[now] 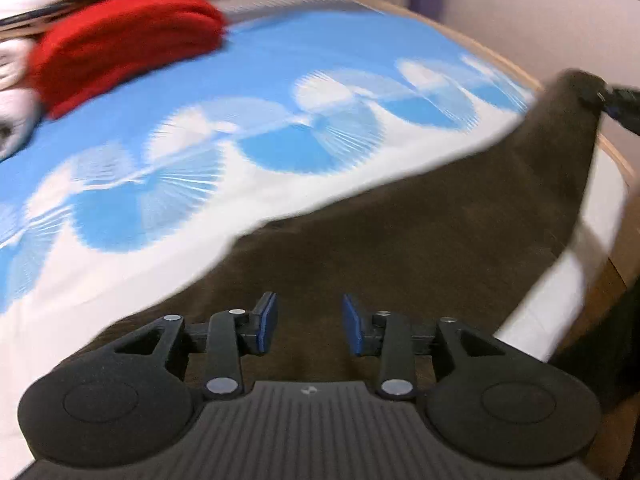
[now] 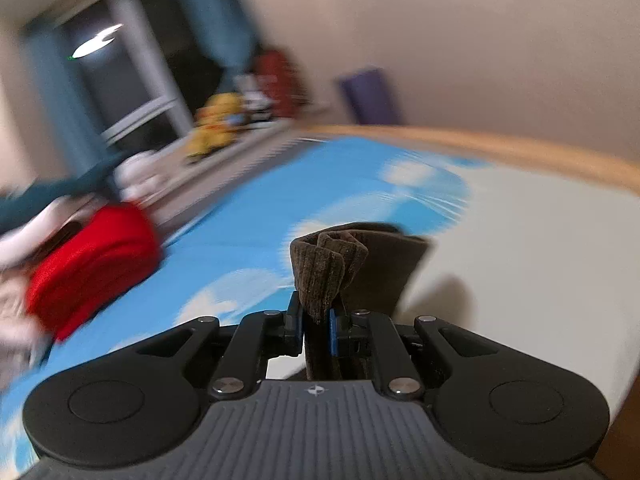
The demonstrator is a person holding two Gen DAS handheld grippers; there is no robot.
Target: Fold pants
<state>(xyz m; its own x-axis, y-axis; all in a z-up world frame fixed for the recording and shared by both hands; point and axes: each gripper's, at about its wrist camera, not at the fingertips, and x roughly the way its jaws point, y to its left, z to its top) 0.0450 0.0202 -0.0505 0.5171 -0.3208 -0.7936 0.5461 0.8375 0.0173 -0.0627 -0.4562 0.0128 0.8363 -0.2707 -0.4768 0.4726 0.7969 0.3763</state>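
My right tool is clenched on a bunched fold of the brown corduroy pants, which stick up from between its blue pads at the lower centre of the right wrist frame. The ribbed cloth curls over above the fingertips, and a flatter part of the same garment stands behind it, against the white stretch of the bed.

My left tool is released: its two blue pads stand apart at the bottom centre of the left wrist frame, with nothing pinched between them. Below and beyond them the pants spread as a wide dark-brown sheet across the lower right of the frame, lying on the bed sheet with its blue and white fan pattern. The far corner of the cloth rises toward the upper right edge, where the right tool grips it (blurred, so I can only make out a dark shape there).

A red folded garment sits in the upper left on the sheet, well apart from the pants. The wooden bed frame curves along the upper right.
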